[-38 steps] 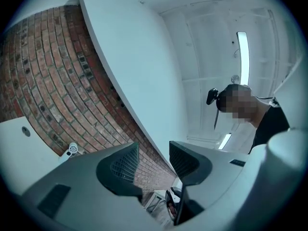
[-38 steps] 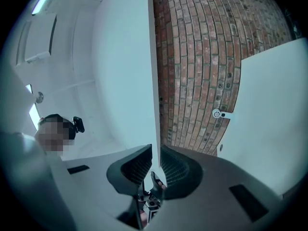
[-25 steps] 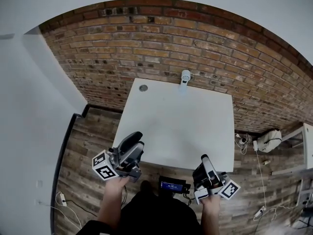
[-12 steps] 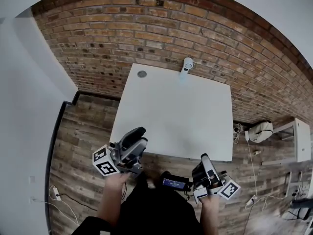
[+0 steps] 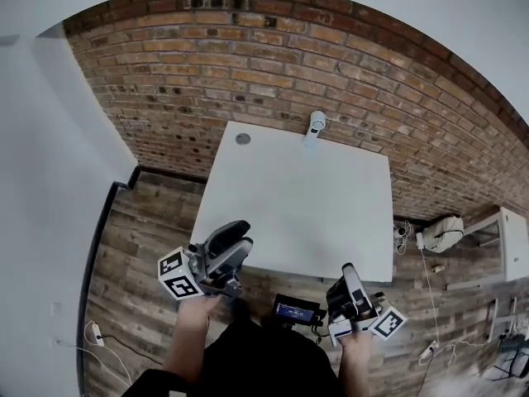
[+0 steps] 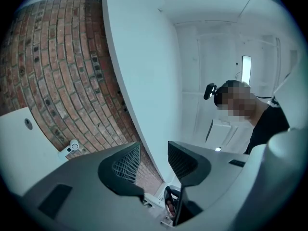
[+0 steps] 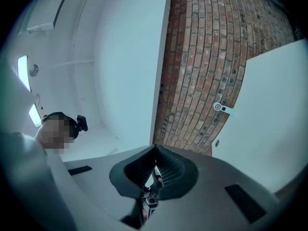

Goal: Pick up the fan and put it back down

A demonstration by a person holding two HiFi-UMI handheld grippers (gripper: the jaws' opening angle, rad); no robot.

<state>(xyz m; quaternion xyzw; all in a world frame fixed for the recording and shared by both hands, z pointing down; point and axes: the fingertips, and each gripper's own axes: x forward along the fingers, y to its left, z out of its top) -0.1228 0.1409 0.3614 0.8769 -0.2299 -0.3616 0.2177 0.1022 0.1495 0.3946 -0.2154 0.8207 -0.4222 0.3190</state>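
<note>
Fan (image 5: 315,125) stands at the bench's (image 5: 273,222) far edge, upper centre. My left gripper (image 5: 237,240) has its jaws apart and empty, just narrowed slightly; my right gripper (image 5: 347,273) has its jaws pressed together.

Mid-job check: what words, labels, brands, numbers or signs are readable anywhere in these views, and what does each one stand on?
No text reads clearly in any view.
Blue screen at the person's waist: lit characters, too small to read.
Marker cubes: black-and-white square patterns only, no words or numbers.
Fan on the table's far edge: too small to show any label or brand.
</note>
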